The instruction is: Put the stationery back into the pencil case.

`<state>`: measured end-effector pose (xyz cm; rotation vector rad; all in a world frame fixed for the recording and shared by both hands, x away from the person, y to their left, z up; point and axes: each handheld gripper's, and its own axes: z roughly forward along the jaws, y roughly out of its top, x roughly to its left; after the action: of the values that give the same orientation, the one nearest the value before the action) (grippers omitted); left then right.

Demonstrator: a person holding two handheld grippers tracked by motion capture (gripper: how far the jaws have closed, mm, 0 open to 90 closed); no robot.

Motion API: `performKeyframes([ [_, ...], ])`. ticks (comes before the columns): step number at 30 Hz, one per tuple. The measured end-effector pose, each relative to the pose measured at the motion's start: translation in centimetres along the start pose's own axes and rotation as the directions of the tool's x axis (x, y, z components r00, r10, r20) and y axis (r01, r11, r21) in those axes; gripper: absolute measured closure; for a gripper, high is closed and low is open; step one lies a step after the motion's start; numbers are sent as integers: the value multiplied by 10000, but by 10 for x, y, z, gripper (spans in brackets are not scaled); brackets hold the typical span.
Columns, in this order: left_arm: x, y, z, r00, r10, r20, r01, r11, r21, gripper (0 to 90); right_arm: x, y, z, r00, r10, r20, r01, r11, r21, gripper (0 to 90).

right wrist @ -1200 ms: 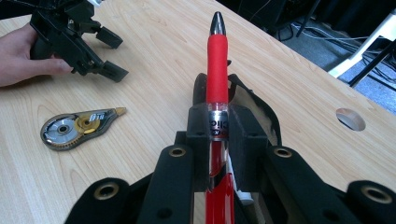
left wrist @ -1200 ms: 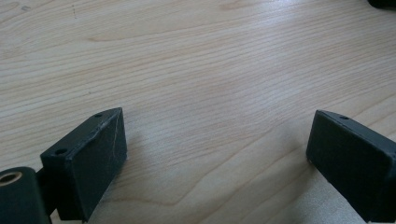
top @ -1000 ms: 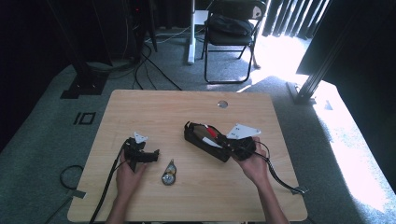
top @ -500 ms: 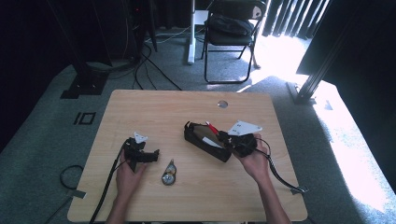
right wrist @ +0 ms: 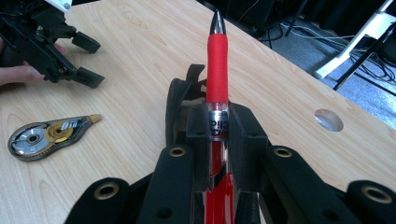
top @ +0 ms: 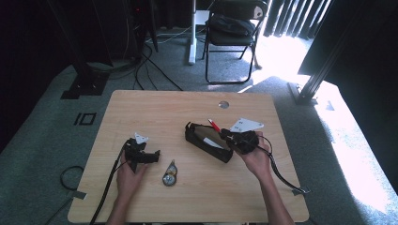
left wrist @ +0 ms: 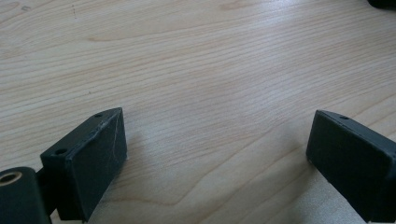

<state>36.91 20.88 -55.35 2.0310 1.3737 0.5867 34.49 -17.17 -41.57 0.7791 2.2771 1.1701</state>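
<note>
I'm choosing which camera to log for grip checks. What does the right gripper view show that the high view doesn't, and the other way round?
Right gripper view: the jaws shut on the red pen, and the print on its clear barrel. High view: the chair, the floor cables, both of the person's forearms. Both: the pen, the black pencil case, the correction tape, the left gripper, the table with its hole.

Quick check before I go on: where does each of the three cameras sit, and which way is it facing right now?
High view: above the person's side, looking forward and down on the table; both forearms enter from the bottom.
Left gripper view: on the left gripper, looking low across bare tabletop between its open jaws.
Right gripper view: on the right gripper, looking along the red pen it clamps over the black pouch.
Shared: the high and right gripper views both show the correction tape.
</note>
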Motion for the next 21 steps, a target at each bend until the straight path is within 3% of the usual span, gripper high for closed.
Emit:
performKeyframes([
  [21, 0, 0, 0, 10000, 3, 9, -3, 10000, 18, 54, -7, 0, 13, 9999, 100, -27, -100, 9999, 129, 792],
])
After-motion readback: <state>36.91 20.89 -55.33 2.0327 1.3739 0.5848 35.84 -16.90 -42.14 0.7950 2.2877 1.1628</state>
